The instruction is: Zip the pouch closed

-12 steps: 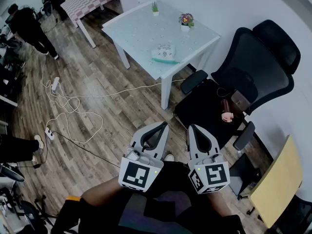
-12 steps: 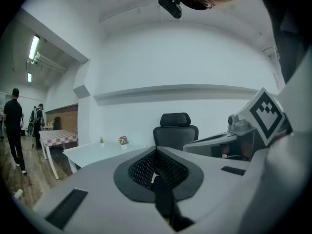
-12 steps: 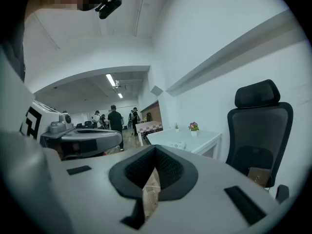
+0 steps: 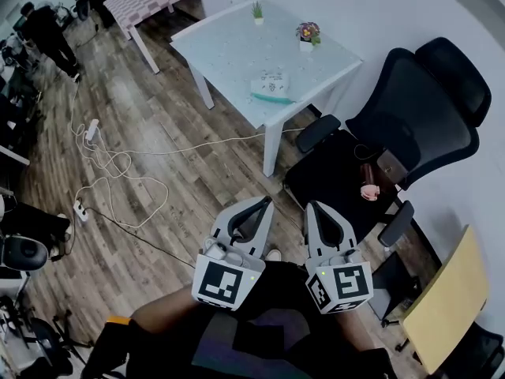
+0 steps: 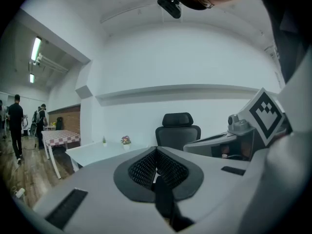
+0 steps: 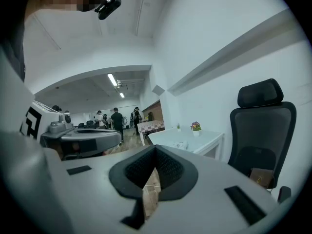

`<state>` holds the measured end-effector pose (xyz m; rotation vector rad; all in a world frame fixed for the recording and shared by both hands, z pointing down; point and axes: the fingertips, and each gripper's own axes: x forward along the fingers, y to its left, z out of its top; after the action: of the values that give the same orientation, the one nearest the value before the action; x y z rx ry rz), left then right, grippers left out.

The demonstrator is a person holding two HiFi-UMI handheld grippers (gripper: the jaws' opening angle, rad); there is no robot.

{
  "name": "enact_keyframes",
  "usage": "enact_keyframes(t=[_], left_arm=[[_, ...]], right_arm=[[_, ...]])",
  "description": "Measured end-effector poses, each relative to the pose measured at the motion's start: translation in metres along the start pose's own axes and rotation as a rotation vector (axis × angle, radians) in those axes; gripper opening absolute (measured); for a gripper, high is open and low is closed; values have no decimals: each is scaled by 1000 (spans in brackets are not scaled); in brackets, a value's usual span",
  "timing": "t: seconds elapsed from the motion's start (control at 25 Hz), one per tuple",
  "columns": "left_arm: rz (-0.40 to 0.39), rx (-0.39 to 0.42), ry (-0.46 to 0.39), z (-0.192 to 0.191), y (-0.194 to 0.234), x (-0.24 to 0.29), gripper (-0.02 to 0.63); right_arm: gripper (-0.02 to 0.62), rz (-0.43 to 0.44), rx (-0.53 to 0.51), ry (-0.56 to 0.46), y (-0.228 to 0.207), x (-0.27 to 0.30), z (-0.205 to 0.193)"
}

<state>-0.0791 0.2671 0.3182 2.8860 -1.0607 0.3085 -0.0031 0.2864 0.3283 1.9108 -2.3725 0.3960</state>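
The pouch [image 4: 268, 87], pale with a teal edge, lies near the front edge of the white table [image 4: 237, 50], far ahead of both grippers. It also shows small in the right gripper view as the pouch [image 6: 181, 145]. My left gripper [image 4: 264, 203] and right gripper [image 4: 310, 206] hang side by side close to the person's body, above the wooden floor. Both have their jaws closed tip to tip with nothing between them. The left gripper [image 5: 156, 153] and the right gripper [image 6: 155, 152] each see the other gripper alongside.
A black office chair [image 4: 379, 144] stands right of the table with a brown item [image 4: 388, 164] and a pink object [image 4: 367, 189] on its seat. Cables and a power strip [image 4: 91, 133] lie on the floor at left. Two small potted plants [image 4: 308, 33] sit on the table. A yellow board [image 4: 446, 298] leans at right.
Both grippers stay where they were. The person in dark clothes at the far left has walked further away, and the head view has shifted slightly.
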Motion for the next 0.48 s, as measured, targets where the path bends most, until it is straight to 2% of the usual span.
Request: enact_keyframes(t=[0.16,0.48], left_arm=[[4,-5,11,-3,3,2,11],[12,-18,62,-16,27,19,11]], right_arm=[[15,26,34,10,1,6,-3],[15,5,91,45,-13,36,-14]])
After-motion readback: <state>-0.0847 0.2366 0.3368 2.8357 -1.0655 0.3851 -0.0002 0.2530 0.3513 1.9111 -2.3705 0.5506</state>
